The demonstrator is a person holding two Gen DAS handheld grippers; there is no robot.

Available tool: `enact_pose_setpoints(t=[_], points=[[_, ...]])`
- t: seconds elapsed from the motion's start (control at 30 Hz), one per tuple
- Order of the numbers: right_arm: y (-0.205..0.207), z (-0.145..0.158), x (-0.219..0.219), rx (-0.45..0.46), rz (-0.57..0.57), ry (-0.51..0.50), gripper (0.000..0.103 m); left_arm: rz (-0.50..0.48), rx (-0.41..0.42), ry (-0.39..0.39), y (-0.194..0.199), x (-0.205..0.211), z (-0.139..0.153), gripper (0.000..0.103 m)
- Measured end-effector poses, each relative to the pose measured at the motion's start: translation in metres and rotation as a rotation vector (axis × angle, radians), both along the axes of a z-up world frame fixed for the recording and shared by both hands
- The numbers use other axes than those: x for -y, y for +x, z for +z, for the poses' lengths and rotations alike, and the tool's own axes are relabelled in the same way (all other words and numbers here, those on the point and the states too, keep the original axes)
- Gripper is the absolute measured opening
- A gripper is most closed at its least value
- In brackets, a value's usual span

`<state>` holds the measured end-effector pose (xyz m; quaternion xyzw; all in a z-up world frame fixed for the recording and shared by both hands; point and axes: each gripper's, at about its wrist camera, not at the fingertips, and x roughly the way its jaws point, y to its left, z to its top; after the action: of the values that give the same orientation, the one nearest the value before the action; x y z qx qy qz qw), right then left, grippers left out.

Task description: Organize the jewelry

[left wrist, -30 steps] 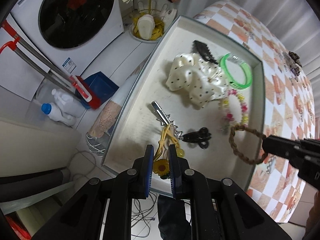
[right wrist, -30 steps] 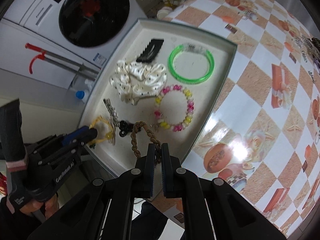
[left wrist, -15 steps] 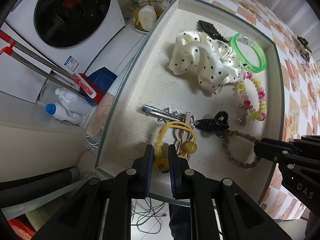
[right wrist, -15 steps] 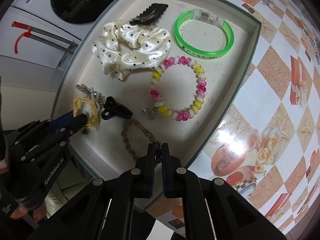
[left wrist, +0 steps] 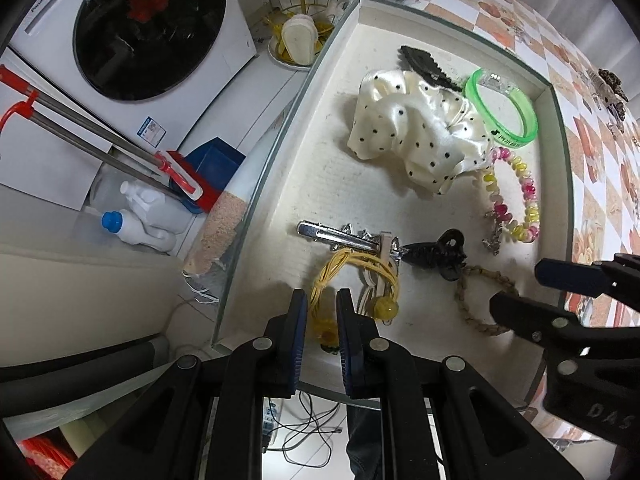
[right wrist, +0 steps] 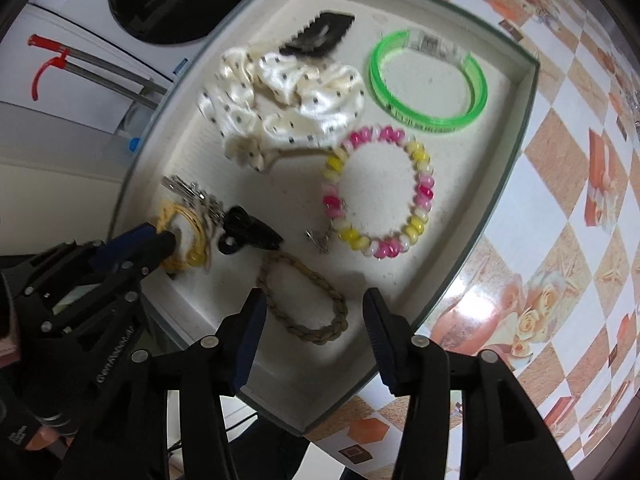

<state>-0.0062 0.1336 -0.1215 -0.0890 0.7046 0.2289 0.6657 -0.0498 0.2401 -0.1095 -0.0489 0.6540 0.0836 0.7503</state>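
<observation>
A white tray (right wrist: 522,92) holds the jewelry. My left gripper (left wrist: 322,316) is shut on a yellow hair tie (left wrist: 340,264) at the tray's near left corner, and the tie's loop rests on the tray floor. In the right wrist view the left gripper (right wrist: 160,238) comes in from the left over the yellow hair tie (right wrist: 188,216). My right gripper (right wrist: 314,316) has its jaws opening. A brown braided bracelet (right wrist: 320,334) lies flat on the tray between its fingers, untouched by the pads. The left wrist view shows the right gripper (left wrist: 516,288) over the braided bracelet (left wrist: 464,308).
Also in the tray: a polka-dot scrunchie (right wrist: 280,96), a green bangle (right wrist: 400,112), a pink and yellow beaded bracelet (right wrist: 420,200), a black claw clip (right wrist: 248,232), a silver clip (left wrist: 332,234) and a black comb clip (left wrist: 424,64). A checkered tablecloth (right wrist: 560,240) lies right; a washing machine (left wrist: 152,28) stands beyond.
The right gripper has opened and let go of the braided bracelet, which now lies on the tray. Both grippers have come down closer to the tray, the left still gripping the yellow tie.
</observation>
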Motion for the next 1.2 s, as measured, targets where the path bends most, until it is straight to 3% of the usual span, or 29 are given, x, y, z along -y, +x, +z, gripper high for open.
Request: enact_pose_setpoints(t=[0.37,0.4,0.43,0.47,0.5,0.93,1.2], points=[[0.009,0.045,0.030,0.063,-0.097,0.018,0.057,-0.014,0.015,-0.013,0.000,0.005,0.015,0.020],[0.010,0.046,0.038,0.064,-0.107,0.020,0.057,-0.016,0.016,-0.012,0.000,0.006,0.016,0.044],[0.011,0.046,0.046,0.065,-0.117,0.021,0.057,-0.014,0.018,-0.009,0.000,0.005,0.017,0.096],[0.011,0.048,0.050,0.066,-0.129,0.021,0.057,-0.005,0.035,0.015,-0.001,0.006,0.021,0.103],[0.011,0.049,0.056,0.067,-0.137,0.022,0.057,-0.006,0.065,0.037,-0.002,0.008,0.028,0.103],[0.012,0.063,0.085,0.070,-0.192,0.026,0.057,-0.028,0.075,0.034,0.002,0.013,0.049,0.103],[0.010,0.071,0.090,0.070,-0.208,0.027,0.065,-0.008,0.070,0.043,0.000,0.013,0.058,0.103]])
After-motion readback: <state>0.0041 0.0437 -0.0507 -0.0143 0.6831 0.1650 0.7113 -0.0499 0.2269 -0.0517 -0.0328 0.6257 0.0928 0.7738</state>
